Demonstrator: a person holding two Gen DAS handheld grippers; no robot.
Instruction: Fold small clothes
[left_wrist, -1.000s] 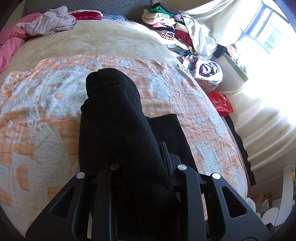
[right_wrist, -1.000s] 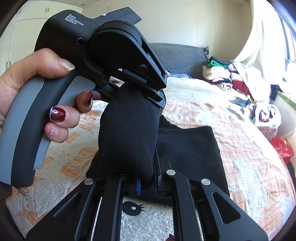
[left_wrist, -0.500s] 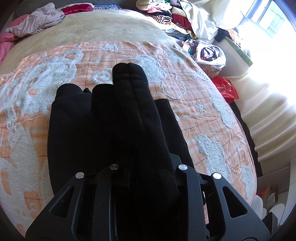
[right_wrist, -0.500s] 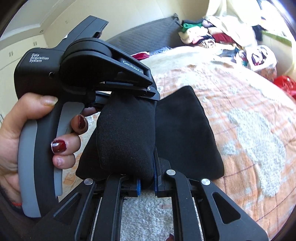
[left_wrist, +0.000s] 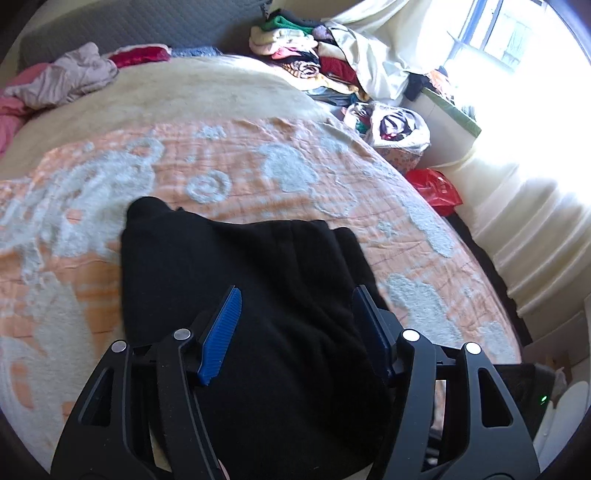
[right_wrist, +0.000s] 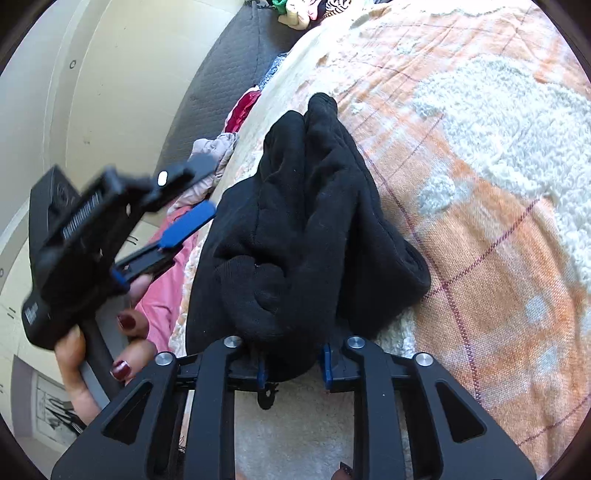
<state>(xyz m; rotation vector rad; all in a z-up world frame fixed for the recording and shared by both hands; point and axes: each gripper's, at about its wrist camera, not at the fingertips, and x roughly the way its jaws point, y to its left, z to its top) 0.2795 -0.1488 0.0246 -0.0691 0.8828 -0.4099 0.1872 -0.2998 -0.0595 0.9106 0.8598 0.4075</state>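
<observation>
Garment: a black knit piece (left_wrist: 236, 280), thick and soft, lies bunched in rolled folds on the orange-and-white patterned bedspread (left_wrist: 332, 177); its exact kind cannot be told.
Garment, right wrist view: the black bundle (right_wrist: 306, 206) runs from 6 o'clock up toward 12 o'clock, with two rounded lobes at the far end and a flap spilling toward 4 o'clock.
Left gripper: the left gripper (left_wrist: 295, 306) straddles the cloth with its jaws opening; the blue pads (left_wrist: 221, 328) stand clear of the fabric, so the grip is released.
Right gripper: the right gripper (right_wrist: 291, 363) has its jaws opening around the near end of the bundle; the cloth sits between the pads, and no pressing shows.
Hand: a hand (right_wrist: 96, 350) with dark red nails holds the left gripper's handle at 8 o'clock in the right wrist view.
Hidden: the garment's near edge is covered by both gripper bodies; the left gripper looks motion-blurred in the right wrist view.
Surroundings: a pile of clothes (left_wrist: 306, 55) at 12 o'clock, a pink-grey heap (left_wrist: 62, 81) at 10 o'clock, a red bag (left_wrist: 436, 184) at 2 o'clock.
</observation>
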